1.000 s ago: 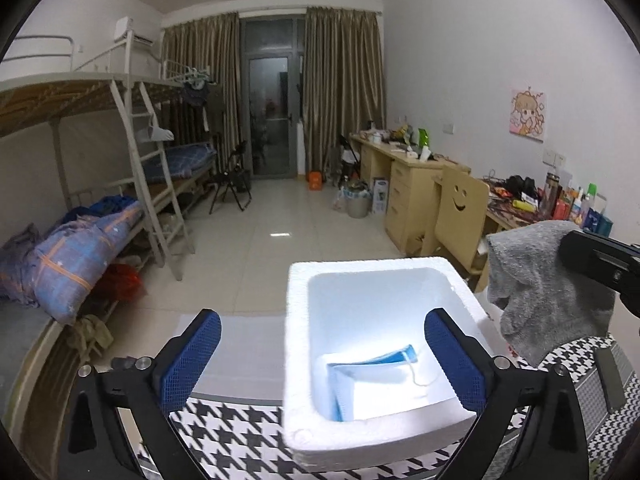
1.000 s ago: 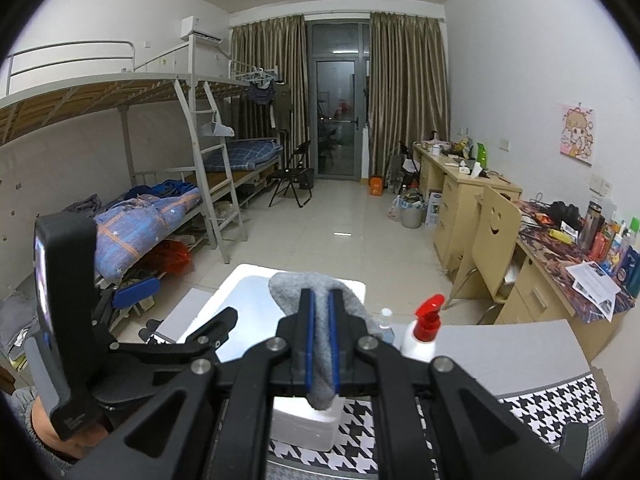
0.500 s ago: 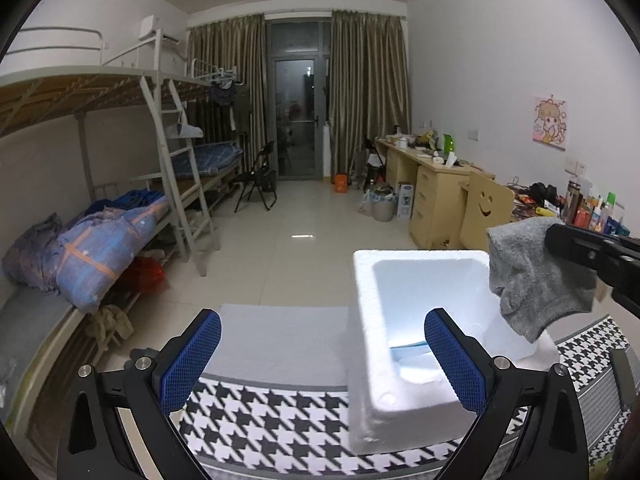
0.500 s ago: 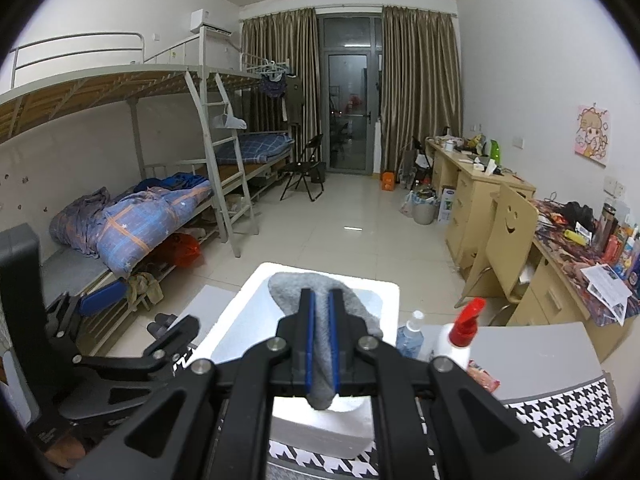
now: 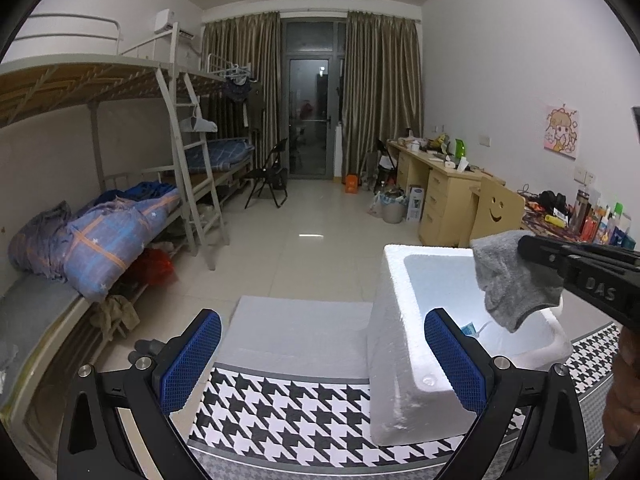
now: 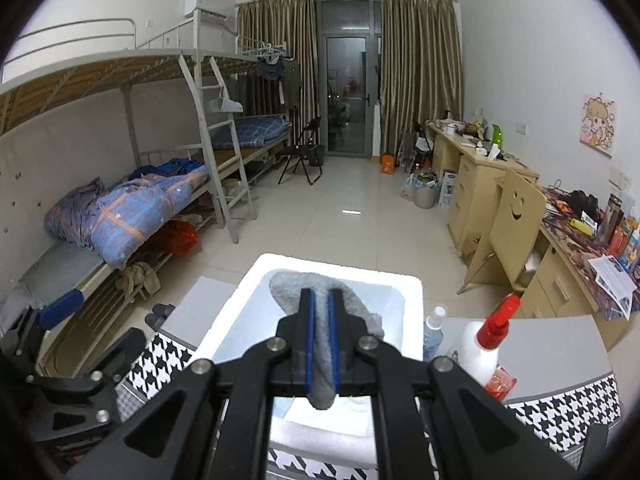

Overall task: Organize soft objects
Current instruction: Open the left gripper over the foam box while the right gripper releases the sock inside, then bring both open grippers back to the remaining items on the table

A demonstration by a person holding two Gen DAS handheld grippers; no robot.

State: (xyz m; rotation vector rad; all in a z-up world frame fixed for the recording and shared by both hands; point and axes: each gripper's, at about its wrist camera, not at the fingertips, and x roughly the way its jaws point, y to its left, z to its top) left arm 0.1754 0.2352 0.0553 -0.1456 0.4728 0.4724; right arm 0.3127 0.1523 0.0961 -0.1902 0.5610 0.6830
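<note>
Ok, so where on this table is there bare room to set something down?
Free: the houndstooth cloth left of the foam box, and the grey patch behind it. Inside the box a blue-edged item lies under the grey sock. Crowded: right of the box, by the spray bottles.

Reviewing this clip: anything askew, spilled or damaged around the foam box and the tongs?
Nothing stands out. The right tongs grip a grey cloth hanging over the open white foam box, which sits upright on the houndstooth mat. The left tongs are open and empty. Nothing spilled.
</note>
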